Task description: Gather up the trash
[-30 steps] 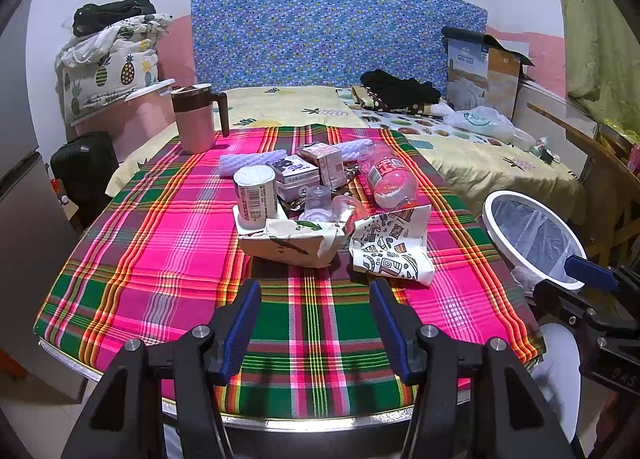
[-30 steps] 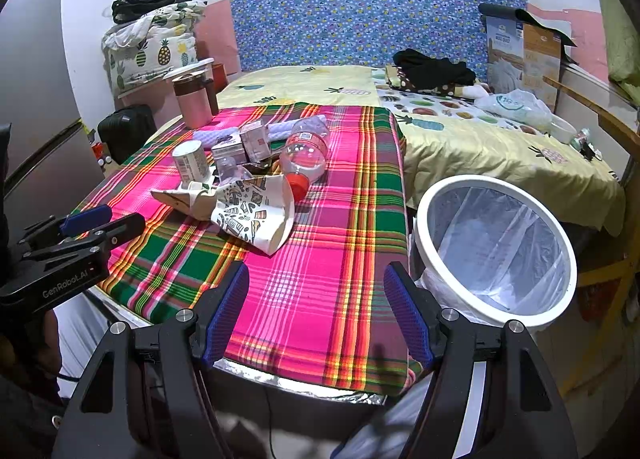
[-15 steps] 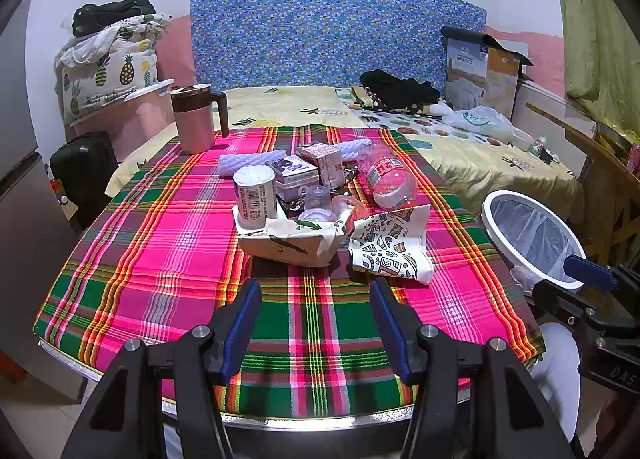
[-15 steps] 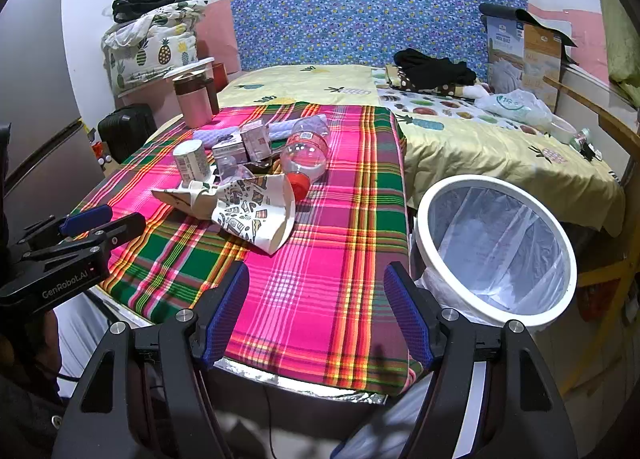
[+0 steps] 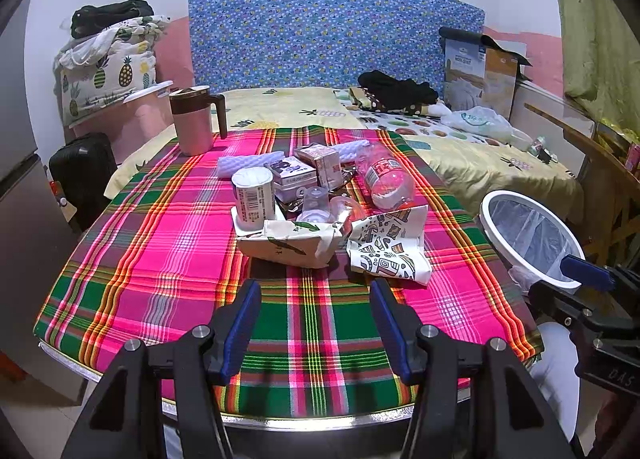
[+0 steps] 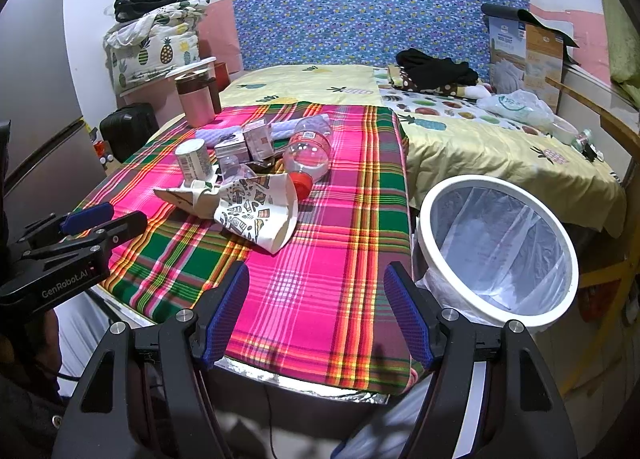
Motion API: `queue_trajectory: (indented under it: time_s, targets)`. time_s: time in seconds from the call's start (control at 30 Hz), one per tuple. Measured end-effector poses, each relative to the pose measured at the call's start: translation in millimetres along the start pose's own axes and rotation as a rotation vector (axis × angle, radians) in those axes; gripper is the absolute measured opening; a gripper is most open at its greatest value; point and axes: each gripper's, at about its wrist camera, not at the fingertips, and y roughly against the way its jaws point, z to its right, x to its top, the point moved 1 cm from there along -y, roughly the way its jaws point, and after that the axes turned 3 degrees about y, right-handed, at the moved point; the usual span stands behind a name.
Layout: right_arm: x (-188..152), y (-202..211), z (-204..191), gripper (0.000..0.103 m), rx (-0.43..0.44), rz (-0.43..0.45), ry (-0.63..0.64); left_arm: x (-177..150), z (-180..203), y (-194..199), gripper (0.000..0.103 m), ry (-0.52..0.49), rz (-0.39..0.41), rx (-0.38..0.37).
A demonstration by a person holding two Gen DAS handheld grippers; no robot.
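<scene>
So the trash sits in one heap mid-worktop [image 5: 160,259], on a pink, green and yellow plaid cloth. In the pile: a white can [image 5: 253,194] standing upright with a barcode on its side, a clear plastic bottle [image 5: 384,181] lying down with a red cap and a red-and-white label I can't read, two small cartons [image 5: 304,171] with print too small to make out, a couple of clear plastic cups [image 5: 316,203], a crumpled white leaf-print paper box [image 5: 288,241] and a doodle-print paper bag [image 5: 390,247] touching it on the right.

The left hand-held gripper [image 5: 314,323] hovers over the near edge of the worktop, jaws spread wide, nothing between them, well short of the pile. The right hand-held gripper [image 6: 316,311] is likewise wide open and empty, over the near right corner. From the right wrist view, the left tool's body reads "GenRobot.AI".

The trash bin [image 6: 496,187] is a white-rimmed one with a clear liner, just off the worktop's right side, next to the bed [image 6: 480,147].

A pink mug with a brown lid [image 5: 192,121] stands at the far left corner, apart from the heap. The box by the headboard [image 5: 464,71] says something like "WOOL QUILT", though it's blurry.
</scene>
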Motion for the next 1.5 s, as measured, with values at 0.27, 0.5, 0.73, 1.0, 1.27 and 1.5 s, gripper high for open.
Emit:
queue_trajectory:
  time_s: [0.27, 0.5, 0.73, 1.0, 1.27, 1.5]
  targets:
    - [-1, 0, -8, 0.071, 0.006, -0.002, 0.012, 1, -1, 1, 0.056, -0.003, 0.0, -0.003]
    - [1, -6, -7, 0.071, 0.015, -0.007, 0.016, 2, -5, -3, 0.056, -0.003, -0.006, -0.006]
    - [1, -13, -6, 0.071, 0.025, -0.019, 0.021, 3, -13, -15, 0.056, 0.008, -0.017, -0.009]
    - [10, -26, -5, 0.071, 0.057, -0.017, 0.035, 8, -28, -32, 0.056, 0.034, -0.036, -0.005]
    - [26, -56, -6, 0.071, 0.114, -0.032, 0.04, 16, -51, -48, 0.056, 0.069, -0.045, -0.007]
    - [33, -84, -9, 0.071, 0.165, -0.077, 0.045, 25, -61, -65, 0.056, 0.084, -0.056, -0.037]
